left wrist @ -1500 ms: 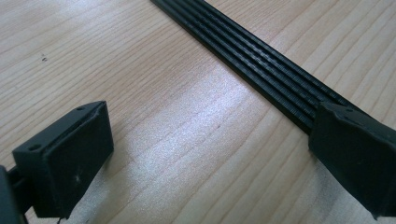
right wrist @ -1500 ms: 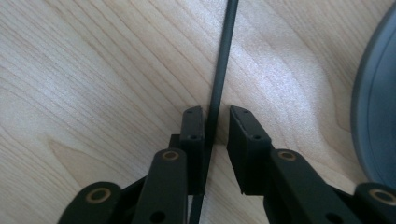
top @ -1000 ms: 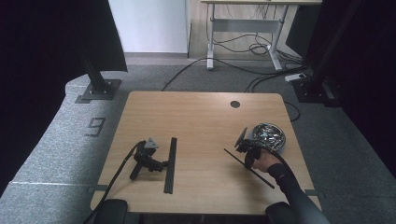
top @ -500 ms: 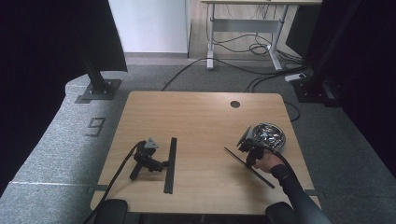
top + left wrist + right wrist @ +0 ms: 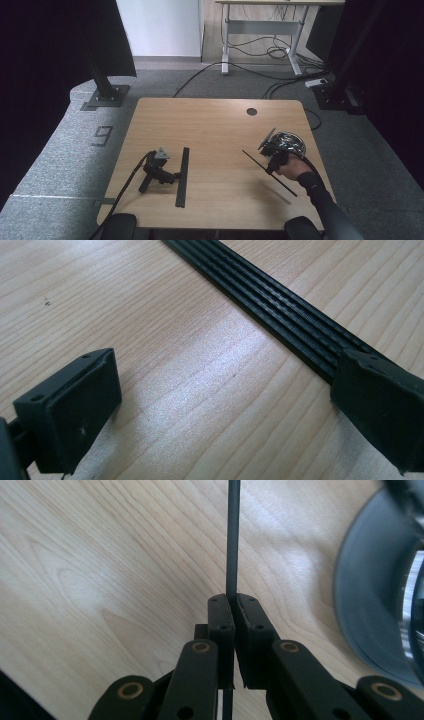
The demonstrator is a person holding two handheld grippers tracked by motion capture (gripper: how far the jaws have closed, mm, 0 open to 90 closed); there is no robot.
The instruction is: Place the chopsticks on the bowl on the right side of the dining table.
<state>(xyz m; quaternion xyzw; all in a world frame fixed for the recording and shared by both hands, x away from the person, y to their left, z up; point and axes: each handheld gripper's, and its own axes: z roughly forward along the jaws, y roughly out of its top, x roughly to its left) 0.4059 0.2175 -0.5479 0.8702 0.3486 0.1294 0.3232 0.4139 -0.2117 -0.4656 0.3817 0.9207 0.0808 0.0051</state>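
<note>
Since a moment ago, my right hand point(image 5: 291, 166) has lifted a little, and the thin black stick point(image 5: 268, 172) has tipped with it while the rest stayed put. My right gripper point(image 5: 272, 150) is pressed tight on that stick, which runs straight out between the two jaws in the right gripper view point(image 5: 232, 535). One end of the stick points left and far, the other end points near and right, past my hand. A shiny metal bowl point(image 5: 291, 142) sits just beside this gripper, on the right side of the wooden table point(image 5: 215, 125). My left gripper point(image 5: 161, 172) lies on the table on the near left side with no hand on it. Its jaws are spread wide apart with bare wood between them. A long flat black strip point(image 5: 182, 176) with grooves point(image 5: 280, 305) lies just to the right of it, and one jaw rests against that strip.
</note>
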